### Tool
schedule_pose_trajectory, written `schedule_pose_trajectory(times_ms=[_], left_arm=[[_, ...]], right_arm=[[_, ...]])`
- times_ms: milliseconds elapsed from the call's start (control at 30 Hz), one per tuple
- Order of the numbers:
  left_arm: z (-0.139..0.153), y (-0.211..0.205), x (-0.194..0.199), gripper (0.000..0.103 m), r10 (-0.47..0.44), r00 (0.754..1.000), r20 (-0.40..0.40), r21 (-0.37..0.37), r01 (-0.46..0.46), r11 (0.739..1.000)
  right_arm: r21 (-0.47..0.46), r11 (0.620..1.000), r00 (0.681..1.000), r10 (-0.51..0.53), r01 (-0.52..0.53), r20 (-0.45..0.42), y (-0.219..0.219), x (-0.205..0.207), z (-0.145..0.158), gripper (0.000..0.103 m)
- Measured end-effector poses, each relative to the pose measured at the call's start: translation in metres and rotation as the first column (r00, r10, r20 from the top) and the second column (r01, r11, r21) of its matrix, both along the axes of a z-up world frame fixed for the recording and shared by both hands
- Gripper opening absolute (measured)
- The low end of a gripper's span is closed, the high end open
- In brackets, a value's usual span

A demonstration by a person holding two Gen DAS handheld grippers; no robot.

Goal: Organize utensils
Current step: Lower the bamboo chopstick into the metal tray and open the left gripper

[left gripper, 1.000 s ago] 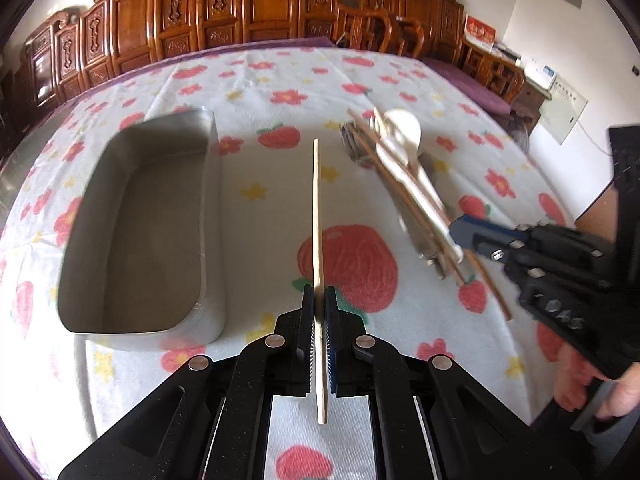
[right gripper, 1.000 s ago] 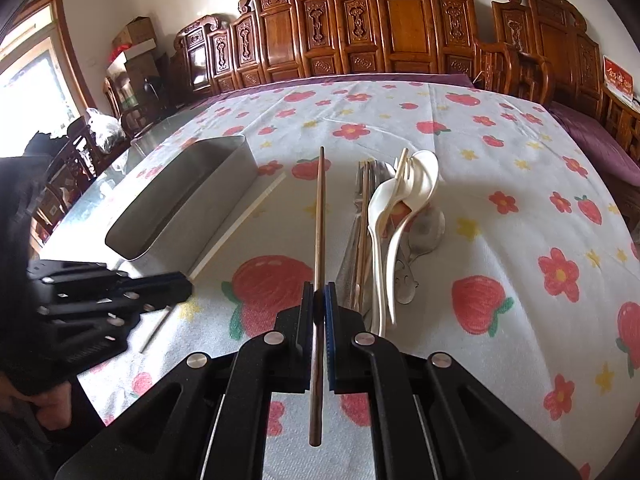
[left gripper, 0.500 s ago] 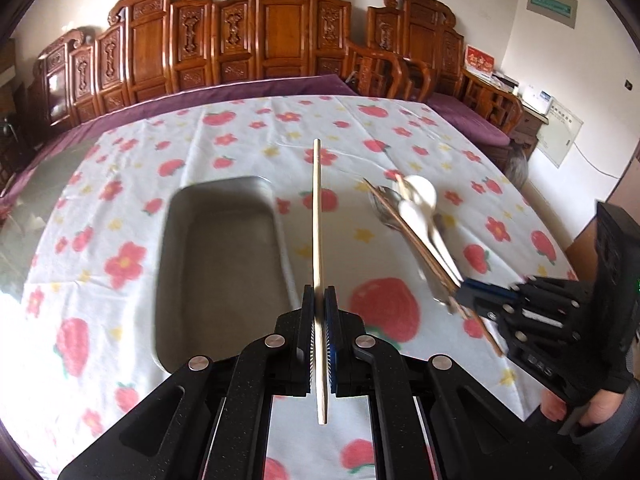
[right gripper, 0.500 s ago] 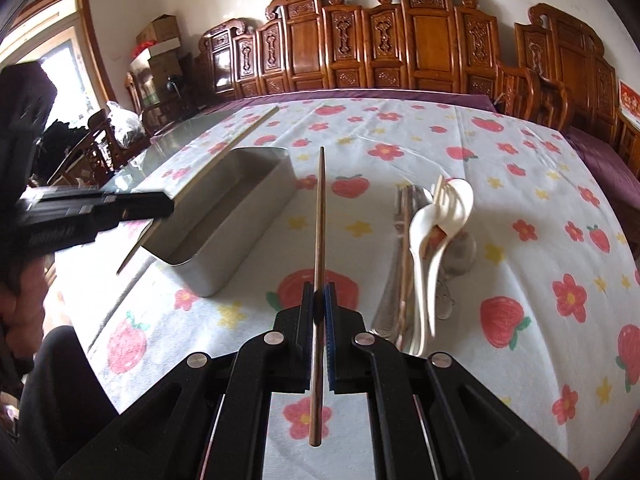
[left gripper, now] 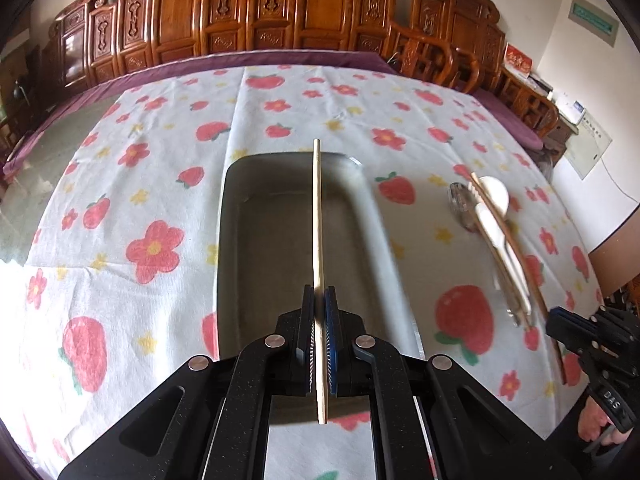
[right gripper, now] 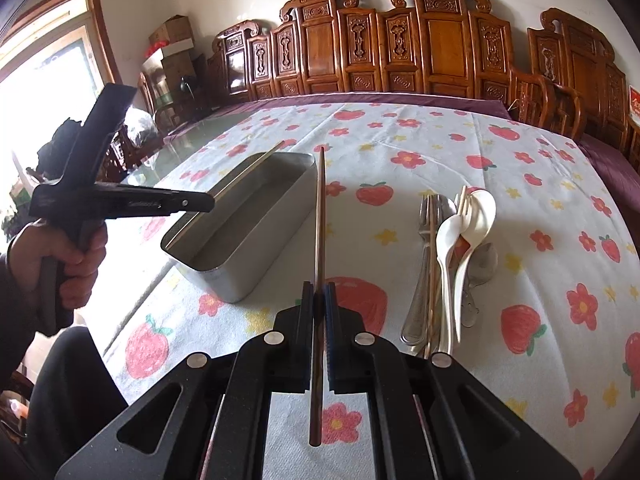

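My left gripper [left gripper: 319, 308] is shut on a pale wooden chopstick [left gripper: 317, 216] and holds it lengthwise above the empty metal tin [left gripper: 296, 240]. In the right wrist view the left gripper [right gripper: 200, 202] hovers over the tin [right gripper: 248, 232] with the pale chopstick [right gripper: 248, 170] pointing along it. My right gripper [right gripper: 319, 304] is shut on a dark brown chopstick [right gripper: 320, 216], above the cloth to the right of the tin. A pile of utensils [right gripper: 452, 264] lies on the cloth: white spoons, metal forks and spoons, chopsticks. The pile also shows in the left wrist view [left gripper: 496, 240].
The table has a strawberry and flower cloth [left gripper: 160, 184]. Carved wooden chairs [right gripper: 420, 48] stand along its far side. The bare glass table top [right gripper: 160, 156] shows at the left edge. A person's hand [right gripper: 68, 256] holds the left gripper's handle.
My left gripper has moved left and now holds the pale chopstick above the tin instead of beside it. My right gripper has lifted and drawn back slightly with the dark chopstick.
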State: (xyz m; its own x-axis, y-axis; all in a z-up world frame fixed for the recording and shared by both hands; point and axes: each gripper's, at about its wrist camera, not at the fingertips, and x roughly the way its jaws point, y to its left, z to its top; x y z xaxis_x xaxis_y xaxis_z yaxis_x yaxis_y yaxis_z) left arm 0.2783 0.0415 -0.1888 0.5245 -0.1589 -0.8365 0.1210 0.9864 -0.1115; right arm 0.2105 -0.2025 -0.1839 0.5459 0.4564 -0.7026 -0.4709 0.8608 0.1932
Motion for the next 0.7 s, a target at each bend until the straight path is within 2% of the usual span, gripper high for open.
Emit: schedule_pose_trajectory(times_ms=[200, 400, 467, 600, 700], left_arm=[[-0.016, 0.001, 0.009, 0.004, -0.03, 0.999, -0.042, 0.012, 0.031, 0.999], [-0.02, 0.001, 0.008, 0.005, -0.028, 0.999, -0.028, 0.028, 0.028, 0.999], [-0.017, 0.004, 0.004, 0.007, -0.026, 0.999, -0.018, 0.023, 0.027, 0.999], [-0.008, 0.011, -0.005, 0.021, -0.019, 1.0, 0.007, 0.02, 0.019, 1.0], [0.005, 0.021, -0.013, 0.027, -0.006, 0.999, 0.043, 0.027, 0.005, 1.0]], right_arm=[[-0.017, 1.0, 1.0, 0.006, -0.006, -0.013, 0.007, 0.003, -0.006, 0.007], [-0.044, 0.999, 1.0, 0.022, -0.023, -0.02, 0.019, 0.006, -0.007, 0.007], [-0.059, 0.998, 0.999, 0.029, -0.03, -0.017, 0.025, 0.007, -0.005, 0.007], [-0.059, 0.998, 0.999, 0.033, -0.035, -0.023, 0.036, 0.01, -0.001, 0.007], [-0.046, 0.998, 0.999, 0.043, -0.044, -0.023, 0.052, 0.015, 0.004, 0.007]])
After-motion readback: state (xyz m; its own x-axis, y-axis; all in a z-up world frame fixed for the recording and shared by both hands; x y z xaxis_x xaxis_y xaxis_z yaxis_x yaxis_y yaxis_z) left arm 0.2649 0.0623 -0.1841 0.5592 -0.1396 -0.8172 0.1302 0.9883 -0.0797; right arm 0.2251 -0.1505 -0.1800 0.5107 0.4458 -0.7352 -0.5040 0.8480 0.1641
